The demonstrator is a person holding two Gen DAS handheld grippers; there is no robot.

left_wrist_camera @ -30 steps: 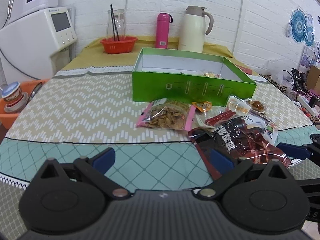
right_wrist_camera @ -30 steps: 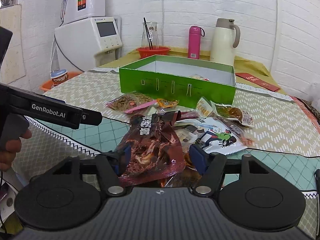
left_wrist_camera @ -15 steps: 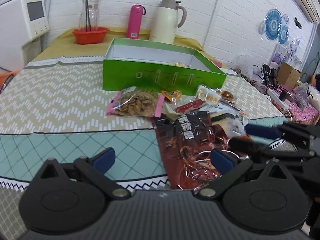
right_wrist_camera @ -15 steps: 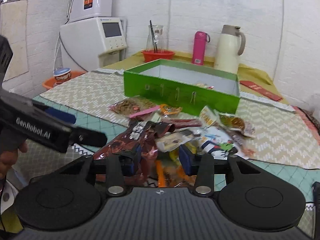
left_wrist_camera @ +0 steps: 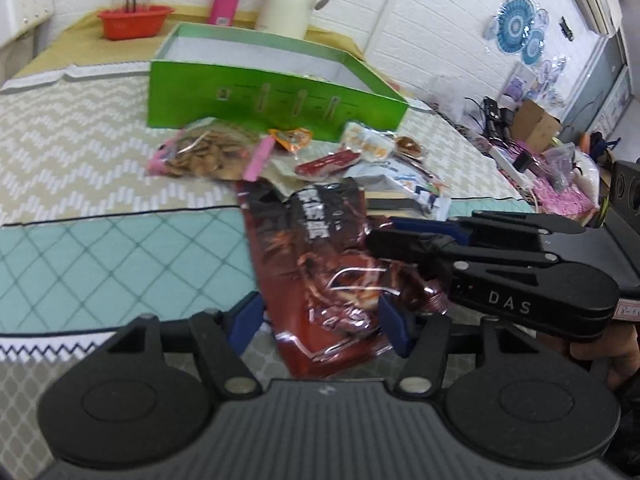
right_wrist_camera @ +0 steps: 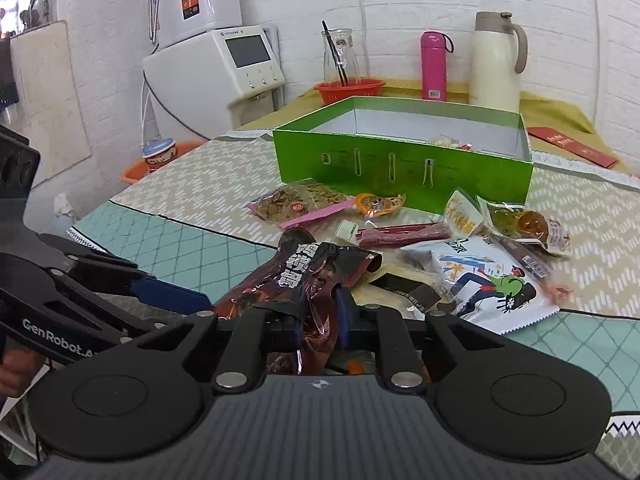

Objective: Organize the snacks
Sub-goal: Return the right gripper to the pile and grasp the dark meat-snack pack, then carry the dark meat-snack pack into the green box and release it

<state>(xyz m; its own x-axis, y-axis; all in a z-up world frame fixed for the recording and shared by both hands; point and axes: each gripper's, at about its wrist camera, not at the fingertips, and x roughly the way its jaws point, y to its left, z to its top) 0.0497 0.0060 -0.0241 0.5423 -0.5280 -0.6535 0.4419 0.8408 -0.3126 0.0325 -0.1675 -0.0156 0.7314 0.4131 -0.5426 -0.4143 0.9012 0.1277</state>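
In front of the green box [right_wrist_camera: 404, 162], right hand-held gripper [right_wrist_camera: 318, 320] pinches the dark red snack bag [right_wrist_camera: 296, 280]; left hand-held gripper [left_wrist_camera: 320, 320] gapes around it.

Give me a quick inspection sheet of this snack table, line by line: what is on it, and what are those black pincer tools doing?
Surface: patterned tablecloth, zigzag and teal diamond panels.
Job's things: open green box, at least one snack in it; dark red snack bag; white cartoon packet; pink-edged bag of chips; red stick snack, loose in front of the box.
Clutter: red basket, pink bottle, cream thermos jug, red envelope.
Grippers: right gripper shut on the dark red snack bag; left gripper open, astride the same bag.
Cables: tangle on the side table.
Surroundings: white brick wall, water dispenser.
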